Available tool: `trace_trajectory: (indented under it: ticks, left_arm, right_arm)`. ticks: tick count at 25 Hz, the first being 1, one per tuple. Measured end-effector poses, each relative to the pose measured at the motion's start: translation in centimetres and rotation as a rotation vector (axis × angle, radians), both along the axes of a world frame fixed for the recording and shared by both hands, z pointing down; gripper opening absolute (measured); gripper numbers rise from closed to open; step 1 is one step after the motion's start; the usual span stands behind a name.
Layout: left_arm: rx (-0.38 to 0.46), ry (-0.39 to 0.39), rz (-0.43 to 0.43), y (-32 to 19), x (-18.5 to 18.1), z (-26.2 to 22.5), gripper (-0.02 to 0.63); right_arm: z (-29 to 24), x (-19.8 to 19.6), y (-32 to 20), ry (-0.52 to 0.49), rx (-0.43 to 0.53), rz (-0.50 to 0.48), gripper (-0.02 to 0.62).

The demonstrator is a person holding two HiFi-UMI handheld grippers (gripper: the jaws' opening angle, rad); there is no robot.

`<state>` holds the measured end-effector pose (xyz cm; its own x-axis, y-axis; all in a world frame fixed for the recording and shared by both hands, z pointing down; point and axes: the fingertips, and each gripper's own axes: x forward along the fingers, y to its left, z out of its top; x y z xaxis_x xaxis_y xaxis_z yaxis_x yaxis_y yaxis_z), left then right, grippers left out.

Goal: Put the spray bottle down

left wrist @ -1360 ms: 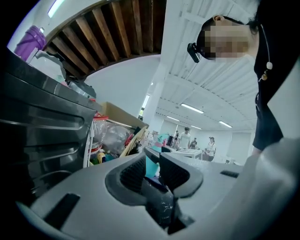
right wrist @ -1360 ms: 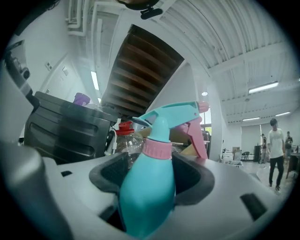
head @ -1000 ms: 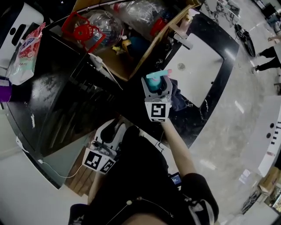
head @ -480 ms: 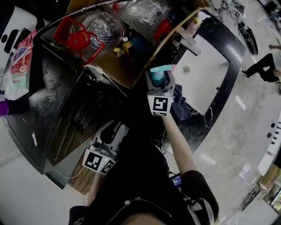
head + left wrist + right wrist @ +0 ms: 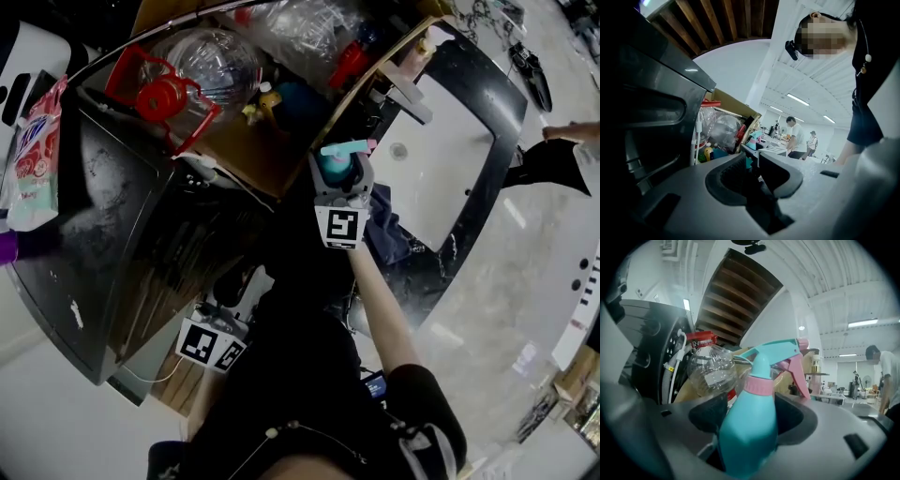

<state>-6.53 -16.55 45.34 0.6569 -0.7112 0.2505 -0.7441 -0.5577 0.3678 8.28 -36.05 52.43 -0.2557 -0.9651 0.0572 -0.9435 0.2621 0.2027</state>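
The spray bottle [image 5: 749,420] is turquoise with a pink collar and a pink trigger. It stands upright between the jaws of my right gripper [image 5: 750,414], which is shut on its body. In the head view, the right gripper [image 5: 339,176] holds the spray bottle [image 5: 336,161] over the black counter, between the cardboard box and the white sink. My left gripper [image 5: 244,277] hangs low at my left side, in front of a black appliance. In its own view the left gripper [image 5: 752,169] has its jaws together with nothing between them.
An open cardboard box [image 5: 309,122] holds clear plastic bottles [image 5: 202,61] with red caps. A white sink [image 5: 445,159] with a faucet [image 5: 405,96] lies right of the bottle, with a dark blue cloth [image 5: 389,234] at its near edge. A black appliance [image 5: 103,216] stands left. People [image 5: 797,138] stand far off.
The right gripper has carried the spray bottle a little forward, nearer the corner of the cardboard box, still gripping it. The left gripper has shifted slightly alongside the appliance.
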Motion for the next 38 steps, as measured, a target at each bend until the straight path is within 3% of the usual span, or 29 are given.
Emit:
trace_trajectory:
  ticks: [6,12,18,23,31,38]
  left_arm:
    - [0.000,0.002,0.020,-0.3,0.5,0.0,0.089]
    - [0.019,0.009,0.040,0.0,1.5,-0.5,0.089]
    - [0.070,0.037,0.078,0.3,3.1,-1.8,0.089]
    - [0.128,0.080,0.117,0.6,5.1,-3.3,0.089]
    - [0.163,0.107,0.144,2.4,5.8,-4.5,0.089]
    - [0.165,0.103,0.137,3.3,5.9,-4.6,0.086]
  right_arm:
    - [0.7,0.4,0.7,-0.042,-0.092,-0.013,0.374]
    - [0.3,2.4,7.2,-0.126,-0.176,0.018,0.367]
    - [-3.8,4.2,16.8,-0.173,-0.226,0.056,0.253]
    - [-6.8,5.4,21.3,-0.256,-0.212,0.049,0.003]
    - [-10.5,6.1,23.2,-0.283,-0.152,0.012,0.003]
    - [-10.3,4.8,24.6,-0.161,-0.163,-0.027,0.002]
